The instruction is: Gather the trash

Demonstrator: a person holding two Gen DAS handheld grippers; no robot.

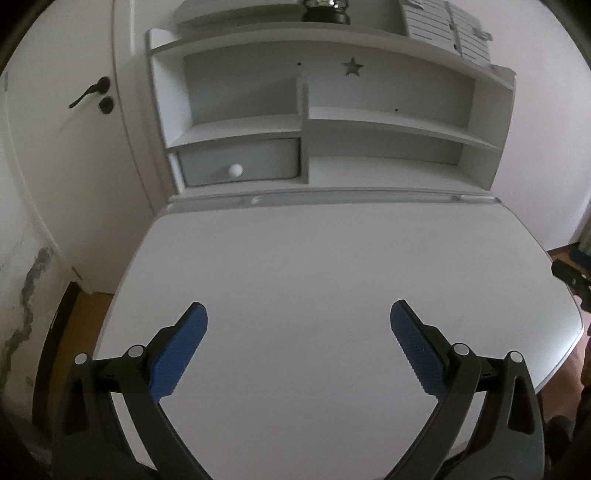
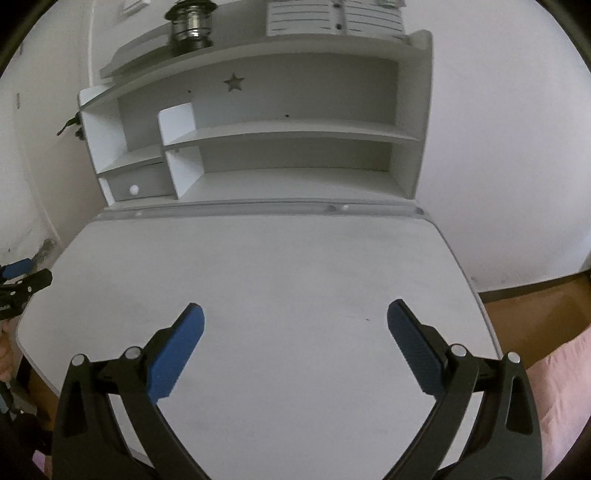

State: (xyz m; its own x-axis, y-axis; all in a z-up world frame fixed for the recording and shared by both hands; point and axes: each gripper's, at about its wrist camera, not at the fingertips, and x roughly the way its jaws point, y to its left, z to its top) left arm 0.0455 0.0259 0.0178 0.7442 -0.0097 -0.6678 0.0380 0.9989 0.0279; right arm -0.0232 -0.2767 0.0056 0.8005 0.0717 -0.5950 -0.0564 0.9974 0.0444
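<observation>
No trash shows in either view. My left gripper [image 1: 298, 314] is open and empty, its blue pads [image 1: 181, 350] held wide apart above the white desk top [image 1: 303, 258]. My right gripper [image 2: 295, 314] is open and empty too, its blue pads [image 2: 177, 354] wide apart above the same desk top [image 2: 280, 258]. The left gripper shows at the left edge of the right wrist view [image 2: 18, 280]. A dark part of the right gripper shows at the right edge of the left wrist view [image 1: 572, 280].
A white shelf unit [image 1: 332, 122] stands at the desk's back, with a small drawer and white knob [image 1: 235, 170]. A metal object [image 2: 192, 26] and a lined paper pad [image 2: 332, 16] sit on top. A door with black handle [image 1: 90, 92] is left. Wooden floor [image 2: 535, 314] lies right.
</observation>
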